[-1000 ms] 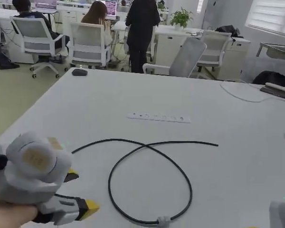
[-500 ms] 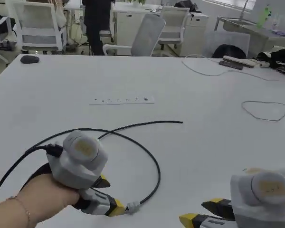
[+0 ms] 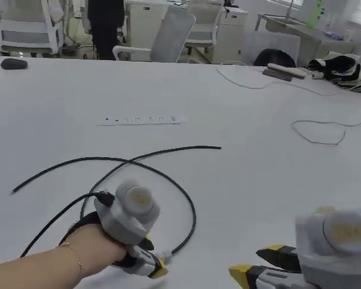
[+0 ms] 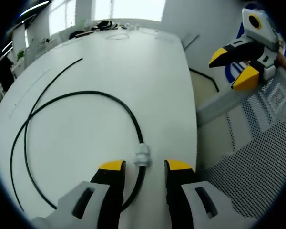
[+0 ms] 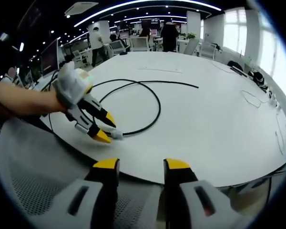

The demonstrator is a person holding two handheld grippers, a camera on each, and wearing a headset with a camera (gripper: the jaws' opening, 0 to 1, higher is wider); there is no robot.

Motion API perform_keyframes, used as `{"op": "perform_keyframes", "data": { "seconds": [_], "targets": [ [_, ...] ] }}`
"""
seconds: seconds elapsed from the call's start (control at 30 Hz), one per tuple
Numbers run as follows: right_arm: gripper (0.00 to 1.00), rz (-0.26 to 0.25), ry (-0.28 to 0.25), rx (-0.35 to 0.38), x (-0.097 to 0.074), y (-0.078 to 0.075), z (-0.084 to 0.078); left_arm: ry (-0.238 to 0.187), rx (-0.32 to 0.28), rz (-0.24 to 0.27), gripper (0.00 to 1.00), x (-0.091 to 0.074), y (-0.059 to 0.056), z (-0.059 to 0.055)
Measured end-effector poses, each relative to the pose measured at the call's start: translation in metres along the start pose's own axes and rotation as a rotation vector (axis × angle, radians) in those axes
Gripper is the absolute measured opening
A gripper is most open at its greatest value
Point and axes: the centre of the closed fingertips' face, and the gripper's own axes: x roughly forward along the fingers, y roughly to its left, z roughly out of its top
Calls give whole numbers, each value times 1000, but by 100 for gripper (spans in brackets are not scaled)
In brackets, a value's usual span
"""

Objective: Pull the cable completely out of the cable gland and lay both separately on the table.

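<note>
A person's hand (image 3: 90, 250), a thin bracelet at the wrist, reaches in from the lower left of the head view and grips the left gripper (image 4: 143, 168), which is angled down and to the right, low over the white table (image 3: 259, 180). Its yellow-tipped jaws stand apart on either side of the black cable (image 3: 194, 212), with a gap showing on each side, and they pinch nothing. The small pale cable gland (image 4: 142, 155) sits on the cable just ahead of the tips, near the table's front edge, with the cable threaded through it.

From the gland the cable sweeps away in one wide loop flat on the table, crosses over itself and ends in two free tails, one pointing left and one right. Beyond the loop lies a flat white strip (image 3: 141, 120). Farther right, a thin pale wire (image 3: 316, 132) curls on the tabletop.

At the lower right, the right gripper (image 3: 257, 262) points left toward the gland and is well apart from it. Its jaws are wide open and empty. In the right gripper view it sits off the table's front edge, above a grey mesh surface (image 5: 43, 157).
</note>
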Motion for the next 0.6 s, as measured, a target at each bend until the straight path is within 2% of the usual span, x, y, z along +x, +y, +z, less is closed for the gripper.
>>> {"op": "perform_keyframes", "data": {
  "seconds": [0.2,0.37,0.47,0.53,0.6],
  "targets": [
    [38,-16,4,14,0,-3,0,-9,-4,-15,33,3,-4,4],
    [37,-12,14,4,-1,-2,-2,15,-5,-17,30,9,-8,1],
    [37,-4,28,-9,0,0,-3,31,14,-1,26,12,-4,4],
    [37,-5,27,-14,0,0,-3,34,38,7,18,11,1,4],
    [38,1,36,-33,0,1,-3,35,1,-1,17,10,0,4]
  ]
}}
